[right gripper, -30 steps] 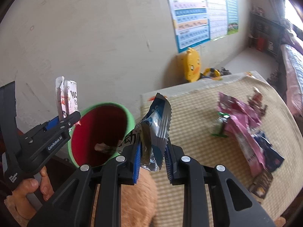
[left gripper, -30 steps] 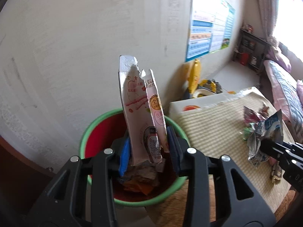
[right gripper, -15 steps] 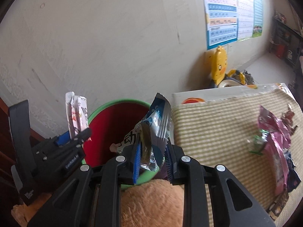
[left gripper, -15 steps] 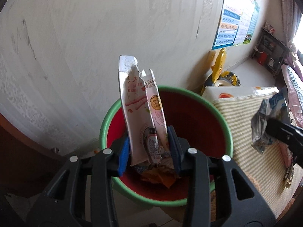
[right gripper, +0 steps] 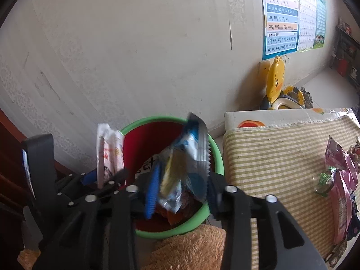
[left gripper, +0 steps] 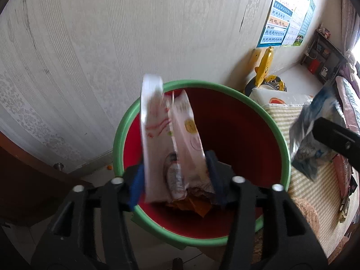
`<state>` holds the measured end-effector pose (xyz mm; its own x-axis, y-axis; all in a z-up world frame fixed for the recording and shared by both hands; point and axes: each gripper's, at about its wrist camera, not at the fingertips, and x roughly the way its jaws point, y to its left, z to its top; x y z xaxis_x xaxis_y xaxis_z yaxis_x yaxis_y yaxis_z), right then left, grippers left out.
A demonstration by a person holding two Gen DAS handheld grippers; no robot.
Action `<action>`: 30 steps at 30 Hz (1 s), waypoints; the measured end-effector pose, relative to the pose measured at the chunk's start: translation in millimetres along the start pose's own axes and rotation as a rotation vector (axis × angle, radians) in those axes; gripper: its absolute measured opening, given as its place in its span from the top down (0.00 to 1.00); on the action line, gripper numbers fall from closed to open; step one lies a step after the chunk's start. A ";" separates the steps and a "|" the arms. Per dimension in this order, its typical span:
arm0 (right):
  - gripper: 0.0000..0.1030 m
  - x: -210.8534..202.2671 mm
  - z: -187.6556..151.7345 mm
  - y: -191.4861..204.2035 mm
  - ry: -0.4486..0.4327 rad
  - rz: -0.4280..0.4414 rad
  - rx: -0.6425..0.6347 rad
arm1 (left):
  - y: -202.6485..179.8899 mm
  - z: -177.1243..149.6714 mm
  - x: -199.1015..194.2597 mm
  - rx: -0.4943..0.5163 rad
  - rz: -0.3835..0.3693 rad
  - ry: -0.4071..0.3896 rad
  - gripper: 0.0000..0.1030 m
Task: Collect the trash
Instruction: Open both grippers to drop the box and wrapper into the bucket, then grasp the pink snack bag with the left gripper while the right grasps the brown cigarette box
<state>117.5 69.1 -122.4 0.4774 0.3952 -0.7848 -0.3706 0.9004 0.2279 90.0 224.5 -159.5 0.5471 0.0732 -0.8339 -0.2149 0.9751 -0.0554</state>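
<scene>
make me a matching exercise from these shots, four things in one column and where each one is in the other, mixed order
Things:
1. pink and white wrapper
2. blue and silver wrapper
3. orange scraps
4. pink packets

Places:
A. lying on the striped mat
B. at the bottom of the red bin
C. between the left gripper jaws
D. between the right gripper jaws

Pairs: 1-C, 2-D, 3-B, 4-A
</scene>
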 end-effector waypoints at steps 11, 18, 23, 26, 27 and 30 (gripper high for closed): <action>0.35 -12.1 -3.9 -8.9 -0.040 0.029 0.043 | -2.7 -1.2 -7.3 0.005 0.009 -0.012 0.28; 0.30 -49.7 -36.5 -70.1 -0.070 -0.103 0.124 | -28.5 -3.0 -23.0 0.057 -0.001 -0.040 0.24; 0.30 -83.5 -90.8 -167.5 -0.057 -0.342 0.307 | -53.5 -4.5 -33.7 0.097 -0.033 -0.052 0.24; 0.30 -104.1 -130.1 -228.9 -0.030 -0.482 0.473 | -78.2 -7.6 -42.5 0.145 -0.057 -0.063 0.24; 0.30 -110.9 -143.7 -247.6 -0.028 -0.503 0.542 | -84.8 -9.6 -44.6 0.158 -0.064 -0.065 0.24; 0.30 -120.0 -169.2 -277.1 -0.011 -0.537 0.643 | -113.4 -17.8 -51.7 0.206 -0.115 -0.056 0.24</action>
<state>28.2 -258.7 -188.9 0.4683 -0.1180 -0.8757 0.4342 0.8939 0.1117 71.7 106.3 -119.9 0.6038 -0.0352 -0.7963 0.0179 0.9994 -0.0306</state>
